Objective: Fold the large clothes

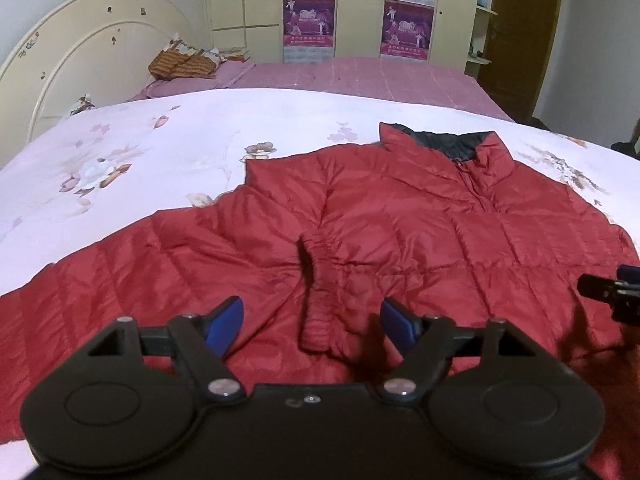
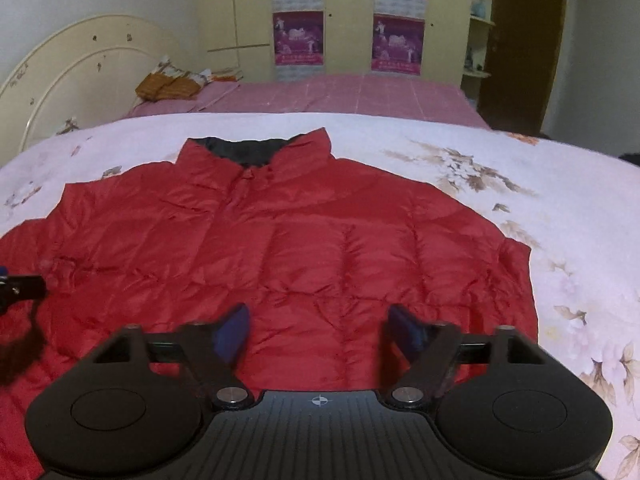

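Observation:
A red quilted puffer jacket [image 1: 400,216] lies face up on the floral bedspread [image 1: 140,148], collar with dark lining at the far side. One sleeve is folded over the body, its elastic cuff [image 1: 320,320] pointing toward me. My left gripper [image 1: 312,320] is open just above the cuff, holding nothing. In the right wrist view the jacket [image 2: 300,232] fills the middle. My right gripper [image 2: 320,328] is open above the jacket's lower body, empty. Each gripper's tip shows at the edge of the other view, the right one [image 1: 608,288] and the left one [image 2: 20,284].
A cream headboard [image 1: 80,52] stands at the far left, with a brown patterned pillow [image 1: 180,64] on a pink sheet [image 1: 360,76]. Cream wardrobes with purple posters [image 1: 308,20] and a brown door [image 1: 520,32] are behind the bed.

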Demonstrator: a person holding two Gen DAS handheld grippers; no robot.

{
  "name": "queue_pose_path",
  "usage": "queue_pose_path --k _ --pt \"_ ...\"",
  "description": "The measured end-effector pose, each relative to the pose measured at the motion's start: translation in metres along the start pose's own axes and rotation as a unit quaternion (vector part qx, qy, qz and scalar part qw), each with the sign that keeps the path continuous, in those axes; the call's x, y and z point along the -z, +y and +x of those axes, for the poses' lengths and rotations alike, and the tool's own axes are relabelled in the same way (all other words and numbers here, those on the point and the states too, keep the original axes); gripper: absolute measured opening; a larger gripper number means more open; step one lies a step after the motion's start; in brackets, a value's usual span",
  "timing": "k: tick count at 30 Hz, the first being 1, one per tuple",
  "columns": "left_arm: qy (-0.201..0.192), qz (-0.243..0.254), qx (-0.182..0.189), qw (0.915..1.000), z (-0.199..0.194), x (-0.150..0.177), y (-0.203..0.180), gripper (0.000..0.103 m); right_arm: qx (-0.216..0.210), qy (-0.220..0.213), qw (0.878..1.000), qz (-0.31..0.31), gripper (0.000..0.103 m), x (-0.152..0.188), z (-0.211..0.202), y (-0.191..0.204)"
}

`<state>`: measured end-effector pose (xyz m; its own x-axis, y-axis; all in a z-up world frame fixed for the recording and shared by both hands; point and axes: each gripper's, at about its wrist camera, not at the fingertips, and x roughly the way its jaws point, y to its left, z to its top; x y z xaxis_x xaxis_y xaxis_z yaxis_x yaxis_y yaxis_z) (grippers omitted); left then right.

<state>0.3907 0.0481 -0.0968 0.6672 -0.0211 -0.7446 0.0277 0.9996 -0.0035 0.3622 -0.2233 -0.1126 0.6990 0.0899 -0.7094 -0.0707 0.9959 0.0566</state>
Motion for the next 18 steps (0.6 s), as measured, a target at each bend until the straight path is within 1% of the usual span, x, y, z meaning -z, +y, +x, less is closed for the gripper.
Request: queue_pose_path --k 3,6,11,15,18 --pt "0.0 -0.008 0.001 1.0 -0.009 0.004 0.008 0.075 -0.002 -0.007 1.0 0.001 0.075 -0.002 -0.005 0.008" --pt "0.007 -0.022 0.002 0.9997 -0.017 0.009 0.019 0.076 -0.015 -0.003 1.0 -0.017 0.075 -0.002 -0.006 0.026" --pt "0.013 -0.067 -0.003 0.9977 -0.034 0.023 0.053 0.076 -0.035 0.0 0.999 -0.041 0.075 0.002 0.001 0.061" --pt "0.017 -0.122 -0.022 0.9921 -0.05 0.039 0.097 0.075 -0.047 0.006 0.997 -0.053 0.075 0.006 0.008 0.083" --pt "0.022 -0.167 -0.042 0.9848 -0.062 0.053 0.133 0.074 -0.056 0.01 0.997 -0.059 0.075 0.008 0.011 0.097"
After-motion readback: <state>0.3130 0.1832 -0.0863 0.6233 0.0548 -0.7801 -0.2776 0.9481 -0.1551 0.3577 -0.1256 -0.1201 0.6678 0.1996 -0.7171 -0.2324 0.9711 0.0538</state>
